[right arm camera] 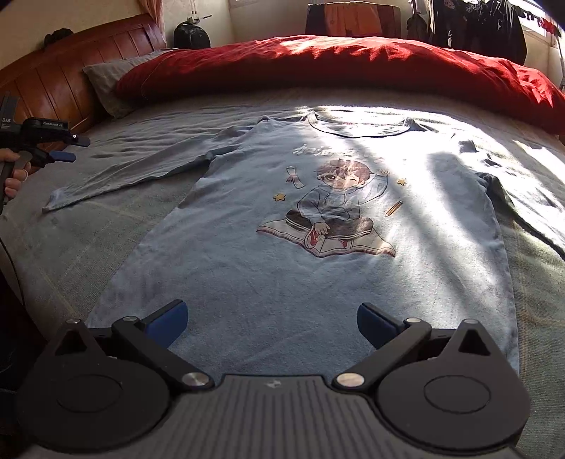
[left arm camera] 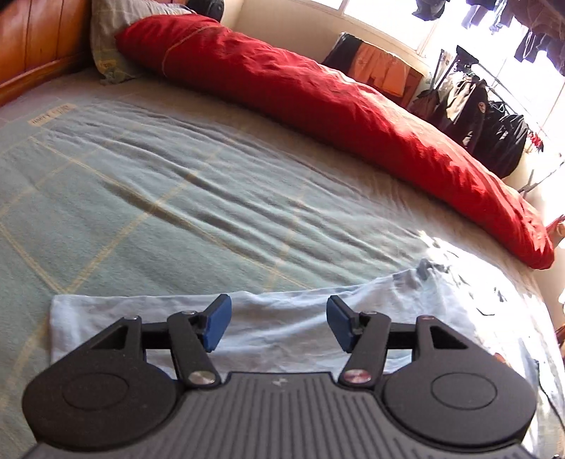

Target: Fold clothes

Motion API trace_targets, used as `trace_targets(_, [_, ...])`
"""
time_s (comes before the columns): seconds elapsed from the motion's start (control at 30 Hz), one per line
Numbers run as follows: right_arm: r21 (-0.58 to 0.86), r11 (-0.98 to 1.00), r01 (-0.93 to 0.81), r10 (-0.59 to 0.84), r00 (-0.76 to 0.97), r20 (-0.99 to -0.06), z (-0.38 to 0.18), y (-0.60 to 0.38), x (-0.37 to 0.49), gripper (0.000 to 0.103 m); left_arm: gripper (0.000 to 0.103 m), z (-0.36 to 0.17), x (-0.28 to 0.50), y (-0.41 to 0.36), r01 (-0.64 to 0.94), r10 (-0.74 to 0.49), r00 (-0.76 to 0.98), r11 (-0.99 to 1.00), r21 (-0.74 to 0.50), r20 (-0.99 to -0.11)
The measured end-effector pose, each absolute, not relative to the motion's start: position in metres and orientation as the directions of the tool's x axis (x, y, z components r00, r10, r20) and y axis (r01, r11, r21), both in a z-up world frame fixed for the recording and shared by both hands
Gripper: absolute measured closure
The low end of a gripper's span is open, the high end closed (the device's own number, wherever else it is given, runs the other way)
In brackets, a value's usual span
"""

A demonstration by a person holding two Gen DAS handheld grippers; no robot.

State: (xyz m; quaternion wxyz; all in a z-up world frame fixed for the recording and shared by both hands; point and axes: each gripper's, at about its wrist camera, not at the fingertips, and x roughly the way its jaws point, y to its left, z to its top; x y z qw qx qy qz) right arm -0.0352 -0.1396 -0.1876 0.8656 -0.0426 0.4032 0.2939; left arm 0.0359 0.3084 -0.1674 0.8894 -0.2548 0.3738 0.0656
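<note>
The left gripper point(left arm camera: 279, 323) has its blue fingers point(left arm camera: 217, 323) apart, and nothing is between them. It hangs just over the end of the shirt's left sleeve point(left arm camera: 148, 317), and the fingers do not press on the cloth. In the right wrist view the same gripper point(right arm camera: 72, 148) shows near the far left edge, with a hand point(right arm camera: 12, 169) on its handle, above and apart from that sleeve's end.

The right gripper point(right arm camera: 272, 325) also has its fingers point(right arm camera: 167, 323) wide apart and holds nothing. It hangs over the bottom hem of the shirt point(right arm camera: 282, 289), near the middle of that hem.

The shirt is light blue with long sleeves. It lies flat, front up, in the middle of the bed point(right arm camera: 88, 247). On its chest is a cartoon point(right arm camera: 328, 208) of a child sitting on an open book, with small stars and a pencil beside it. The left sleeve point(right arm camera: 134, 169) stretches out straight from the shirt toward the left gripper. The right sleeve point(right arm camera: 522, 208) bends down along the shirt's side. Bright sun falls across the top and right of the shirt.

Past the shirt's collar lies a long red blanket point(right arm camera: 335, 63). Left of the blanket is a grey pillow point(right arm camera: 113, 81), against a brown wooden headboard point(right arm camera: 53, 77). Behind the blanket, dark clothes point(right arm camera: 473, 28) hang by the window.
</note>
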Motion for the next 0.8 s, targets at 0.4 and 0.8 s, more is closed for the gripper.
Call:
trace_targets(0.4, [0.173, 0.848, -0.502, 0.446, 0.498, -0.744, -0.200, -0.153, -0.022, 0.000, 0.041, -0.230, 0.100, 0.306, -0.448, -0.011, 0.701, 0.771, -0.453, -0.713])
trace_targets(0.8, [0.172, 0.837, -0.519, 0.461, 0.500, -0.733, -0.199, -0.153, -0.018, 0.000, 0.032, -0.218, 0.115, 0.257, -0.329, -0.133, 0.687, 0.820, -0.469, -0.714])
